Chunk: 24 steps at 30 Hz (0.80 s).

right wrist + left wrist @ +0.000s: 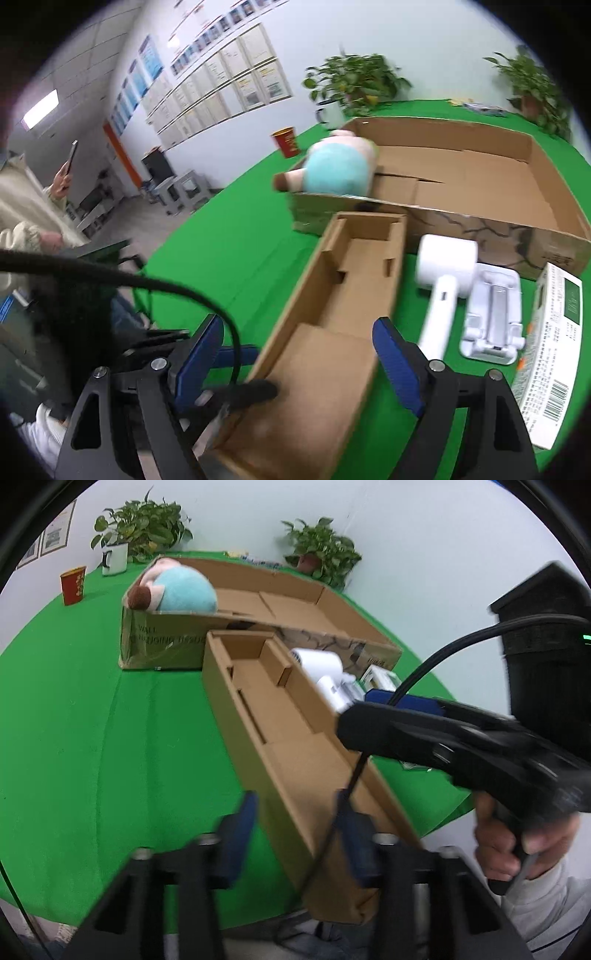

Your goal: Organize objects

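Note:
A long narrow cardboard box (pixel 291 738) lies open on the green table, also in the right wrist view (pixel 332 332). My left gripper (pixel 295 834) is open, its fingers either side of the box's near left wall. My right gripper (pixel 295 358) is open and straddles the box's near end; it shows in the left wrist view (pixel 443 738) to the right of the box. A white hair dryer (pixel 439 277), a white stand (pixel 491 317) and a white printed carton (pixel 550 350) lie right of the narrow box. A plush toy (pixel 336 166) lies in the big cardboard box (pixel 480 173).
A red cup (pixel 73 584), a white mug (pixel 115 557) and potted plants (pixel 144 524) stand at the table's far edge. A person with a phone (pixel 70 158) sits left of the table. A black cable (pixel 147 284) hangs by my right gripper.

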{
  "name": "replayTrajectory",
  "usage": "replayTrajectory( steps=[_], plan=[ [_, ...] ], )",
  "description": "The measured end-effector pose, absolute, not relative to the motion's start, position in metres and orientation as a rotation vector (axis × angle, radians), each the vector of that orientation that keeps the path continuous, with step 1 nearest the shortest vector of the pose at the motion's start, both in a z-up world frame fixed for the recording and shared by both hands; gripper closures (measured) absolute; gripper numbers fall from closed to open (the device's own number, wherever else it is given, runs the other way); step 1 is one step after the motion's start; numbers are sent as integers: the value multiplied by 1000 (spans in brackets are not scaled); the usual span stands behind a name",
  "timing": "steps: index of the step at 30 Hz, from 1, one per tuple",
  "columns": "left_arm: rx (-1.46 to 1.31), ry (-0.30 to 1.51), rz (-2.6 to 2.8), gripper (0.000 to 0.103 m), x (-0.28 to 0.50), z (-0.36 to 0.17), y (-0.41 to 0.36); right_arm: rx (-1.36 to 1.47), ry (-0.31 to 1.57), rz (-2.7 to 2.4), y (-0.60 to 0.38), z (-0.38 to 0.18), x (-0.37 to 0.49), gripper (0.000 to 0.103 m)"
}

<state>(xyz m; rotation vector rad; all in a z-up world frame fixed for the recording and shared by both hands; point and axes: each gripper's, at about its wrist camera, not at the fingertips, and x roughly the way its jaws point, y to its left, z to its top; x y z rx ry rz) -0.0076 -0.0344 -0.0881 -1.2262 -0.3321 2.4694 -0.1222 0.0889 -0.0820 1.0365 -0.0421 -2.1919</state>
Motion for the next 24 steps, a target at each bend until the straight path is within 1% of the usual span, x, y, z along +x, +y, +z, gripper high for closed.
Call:
replayTrajectory(
  steps=[1,3,6,11,14,17,18,20,21,22,23,24],
  plan=[
    [-1227,-339,2473,86,-8,-89,-37,1031,-32,-2181,89,-80,-118,20],
    [-1204,-377,2483,91,-6,-88,-45,1019,-27,-2177,93,-75,-111,20],
    [-1151,-394,2542,92,0,-77,-57,1028,24,-2188,102,-73,-102,20],
    [-1091,-411,2578,92,12,-62,-73,1103,147,-2215,118,-92,-100,20],
    [-1089,-380,2508,92,15,-62,-69,1170,119,-2273,131,-104,-114,20],
    [-1087,-379,2418,91,20,-64,-63,1238,51,-2309,137,-116,-129,20],
    [-1066,-391,2395,89,22,-62,-64,1258,21,-2304,137,-119,-132,20],
    [-1004,-451,2341,71,26,-56,-69,1274,-9,-2298,132,-124,-133,22],
    [-975,-482,2328,51,28,-52,-73,1272,-14,-2300,129,-125,-133,23],
    [-943,-516,2323,37,27,-48,-76,1270,-16,-2305,124,-126,-131,26],
    [-911,-561,2329,34,26,-45,-82,1268,-14,-2309,121,-127,-130,30],
    [-905,-589,2333,34,24,-43,-86,1270,-6,-2316,116,-128,-129,37]
  ],
)
